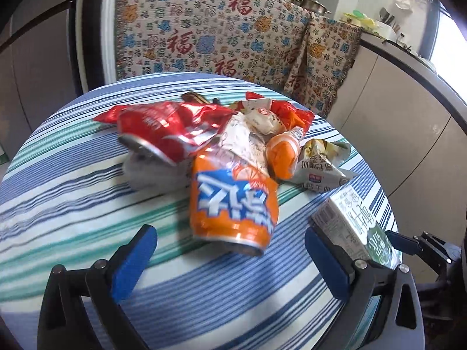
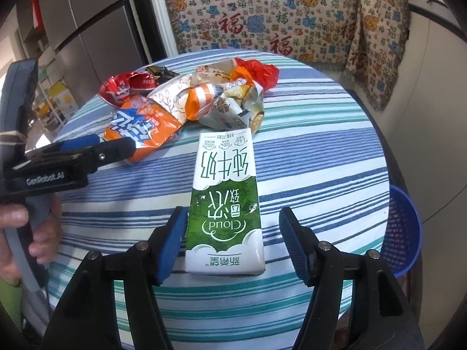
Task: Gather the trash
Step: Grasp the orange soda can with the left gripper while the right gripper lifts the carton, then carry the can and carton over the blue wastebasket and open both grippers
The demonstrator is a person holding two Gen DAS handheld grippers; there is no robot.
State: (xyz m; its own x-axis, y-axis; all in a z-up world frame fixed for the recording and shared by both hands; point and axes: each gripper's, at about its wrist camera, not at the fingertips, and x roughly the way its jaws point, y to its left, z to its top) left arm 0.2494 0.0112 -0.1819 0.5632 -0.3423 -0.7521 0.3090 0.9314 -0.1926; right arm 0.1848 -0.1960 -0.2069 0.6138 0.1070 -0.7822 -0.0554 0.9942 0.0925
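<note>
A green and white milk carton (image 2: 224,198) lies flat on the striped tablecloth (image 2: 321,157). It sits between the fingers of my right gripper (image 2: 233,213), which is open: the left pad is at the carton's edge and a gap shows on the right. In the left wrist view the carton (image 1: 353,221) lies at the right. A dented orange soda can (image 1: 233,204) lies on its side just ahead of my left gripper (image 1: 230,232), which is open and empty. Behind it is a heap with a crushed red can (image 1: 157,128) and crumpled wrappers (image 1: 280,134).
A blue plastic basket (image 2: 405,227) stands below the table's right edge. A person's hand (image 2: 14,218) holds the left gripper's handle at the left. A patterned cloth (image 2: 262,14) hangs behind the round table. Cabinets (image 1: 408,122) stand to the right.
</note>
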